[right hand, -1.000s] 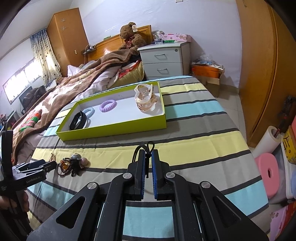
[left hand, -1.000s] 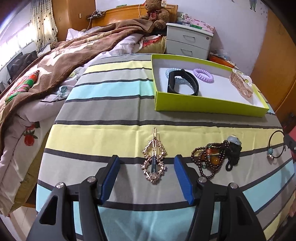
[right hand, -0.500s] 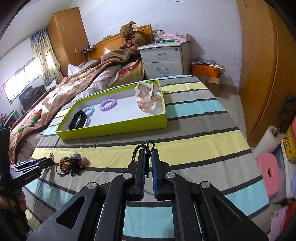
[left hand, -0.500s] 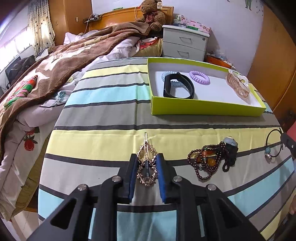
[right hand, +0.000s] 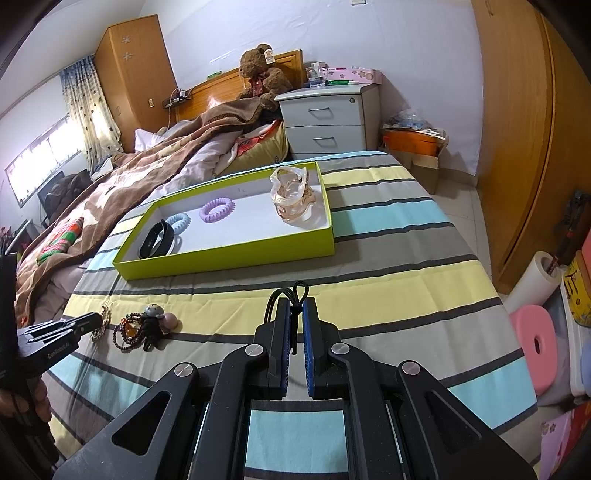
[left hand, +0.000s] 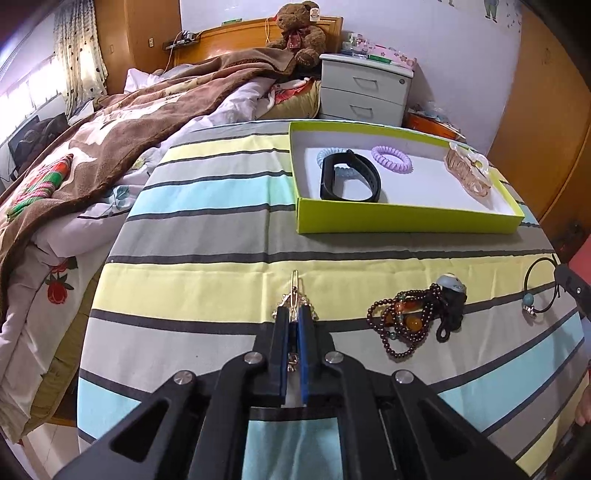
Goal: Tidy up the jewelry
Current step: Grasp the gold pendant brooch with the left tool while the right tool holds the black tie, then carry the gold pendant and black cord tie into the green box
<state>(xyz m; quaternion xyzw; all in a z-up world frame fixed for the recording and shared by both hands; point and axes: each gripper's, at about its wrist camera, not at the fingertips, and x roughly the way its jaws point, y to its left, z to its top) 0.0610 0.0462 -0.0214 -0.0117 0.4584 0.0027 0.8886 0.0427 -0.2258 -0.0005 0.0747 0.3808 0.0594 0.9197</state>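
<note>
Gold-tone hair clip (left hand: 294, 295) sits clenched between the blue pads of the left hand-held gripper (left hand: 292, 321), its loop end poking out past the tips, low over the striped cloth of the surface (left hand: 207, 273). Right hand-held gripper (right hand: 294, 314) is clamped tight on a black hair tie (right hand: 291, 295); cord loops stick out ahead of the tips & a strand hangs down between the pads.

On the cloth just right of the left gripper in its view: dark bead bracelet (left hand: 402, 325) w/ amber beads, touching a black charm w/ a pale cap (left hand: 450, 295). Both lie loose.

Further back, lime-green box (left hand: 406, 221) w/ white inside holds a black wristband (left hand: 349, 177) overlapping a pale blue coil hair tie (left hand: 327, 157), a purple coil tie (left hand: 390, 158) near the middle & a clear peach claw clip (left hand: 467, 171) at the right end.

Bkgd: bed w/ brown blanket (left hand: 129, 118), teddy bear (left hand: 301, 31), white nightstand (left hand: 364, 92).
</note>
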